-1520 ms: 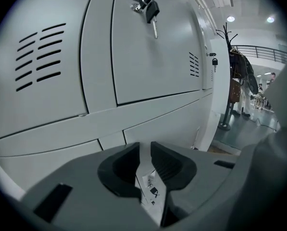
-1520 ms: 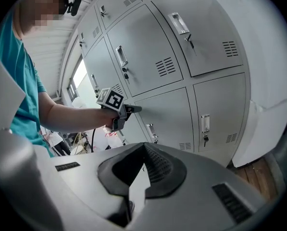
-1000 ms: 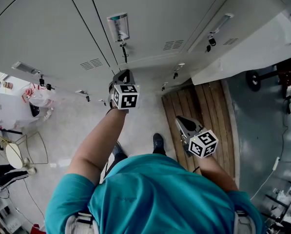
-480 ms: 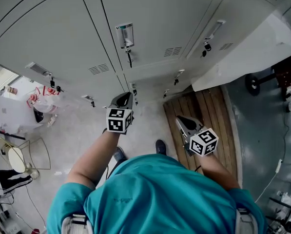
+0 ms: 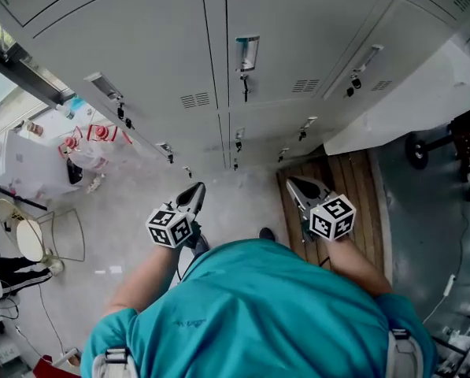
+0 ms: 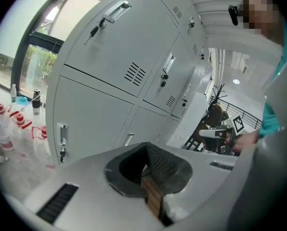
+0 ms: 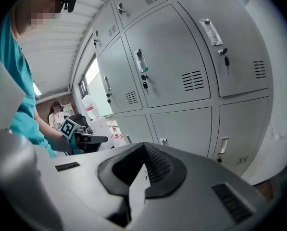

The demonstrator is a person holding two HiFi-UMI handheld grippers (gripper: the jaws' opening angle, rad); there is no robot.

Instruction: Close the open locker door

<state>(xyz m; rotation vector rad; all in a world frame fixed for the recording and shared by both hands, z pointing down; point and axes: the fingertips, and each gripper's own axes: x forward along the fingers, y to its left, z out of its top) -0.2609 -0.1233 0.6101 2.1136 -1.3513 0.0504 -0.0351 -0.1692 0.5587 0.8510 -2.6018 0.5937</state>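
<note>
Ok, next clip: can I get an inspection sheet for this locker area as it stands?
surface: pale floor; wooden platform at the right.
job's things: grey lockers; every door in view looks shut, keys hanging in locks.
clutter: wrapped bottles and a seat at the left.
grippers: left tool and right tool both shut, empty, clear of the lockers.
cables: thin lead, it seems, at the far right.
surroundings: window; another person in the background.

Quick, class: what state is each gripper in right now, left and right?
Left gripper: closed, holding nothing.
Right gripper: closed, holding nothing.
</note>
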